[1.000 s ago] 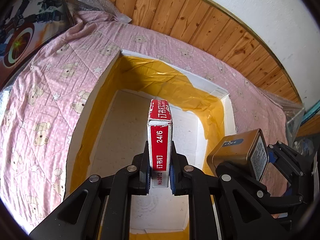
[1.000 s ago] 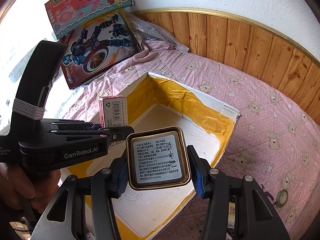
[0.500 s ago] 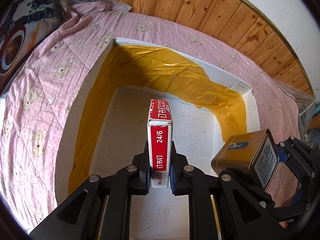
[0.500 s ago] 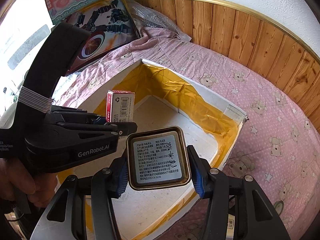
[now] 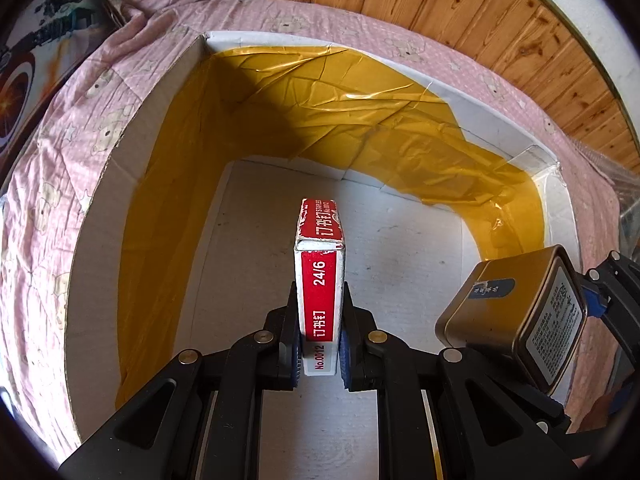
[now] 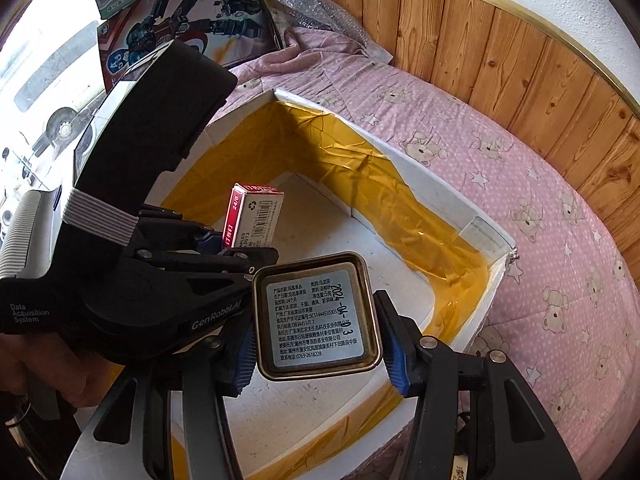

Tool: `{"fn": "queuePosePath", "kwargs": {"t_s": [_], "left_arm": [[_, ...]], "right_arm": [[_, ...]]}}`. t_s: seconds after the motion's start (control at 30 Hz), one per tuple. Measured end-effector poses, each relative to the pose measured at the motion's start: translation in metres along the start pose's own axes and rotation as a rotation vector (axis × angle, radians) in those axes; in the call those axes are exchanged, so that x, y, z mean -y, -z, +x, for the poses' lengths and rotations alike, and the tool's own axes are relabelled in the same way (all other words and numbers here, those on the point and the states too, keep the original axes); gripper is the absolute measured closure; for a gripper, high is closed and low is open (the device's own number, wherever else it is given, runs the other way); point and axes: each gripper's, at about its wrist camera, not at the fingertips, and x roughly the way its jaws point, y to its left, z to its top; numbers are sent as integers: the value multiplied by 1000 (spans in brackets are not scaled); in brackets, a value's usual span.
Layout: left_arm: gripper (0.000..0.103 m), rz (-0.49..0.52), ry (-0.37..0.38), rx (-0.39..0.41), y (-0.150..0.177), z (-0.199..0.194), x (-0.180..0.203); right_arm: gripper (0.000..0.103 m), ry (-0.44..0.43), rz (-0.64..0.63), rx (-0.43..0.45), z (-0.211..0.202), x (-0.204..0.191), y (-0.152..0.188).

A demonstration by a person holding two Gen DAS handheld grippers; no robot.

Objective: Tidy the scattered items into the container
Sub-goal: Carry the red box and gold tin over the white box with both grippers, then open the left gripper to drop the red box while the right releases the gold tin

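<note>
Left gripper (image 5: 320, 344) is clamping the staple box (image 5: 320, 292) upright over the box (image 5: 132, 128) floor, right gripper (image 6: 320, 344) is pinching the tin (image 6: 316, 316) by its sides beside it, above the near-right corner. Best lowering both close to the white floor before opening, apart so they don't knock. Staple box is red-white cardboard marked 24/6; tin is bronze, square, label facing up.

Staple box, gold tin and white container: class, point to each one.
Staple box (image 5: 320, 300), left wrist view, red front strip.
Gold tin (image 6: 316, 320), right wrist view, label on its base.
White container (image 5: 400, 260), left wrist view, bare floor.
</note>
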Motion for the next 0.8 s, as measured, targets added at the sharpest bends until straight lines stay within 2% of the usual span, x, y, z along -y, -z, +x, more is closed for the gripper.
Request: {"fn": "queuePosePath", "kwargs": {"t_s": [0.3, 0.5, 0.8], "left_arm": [[87, 24, -25, -15, -17, 13, 1], [87, 50, -59, -46, -28, 29, 3], [86, 115, -63, -106, -46, 49, 9]], "right_arm": [[50, 23, -65, -61, 14, -2, -8], [50, 48, -103, -106, 26, 0, -13], [53, 94, -199, -186, 44, -1, -21]]}}
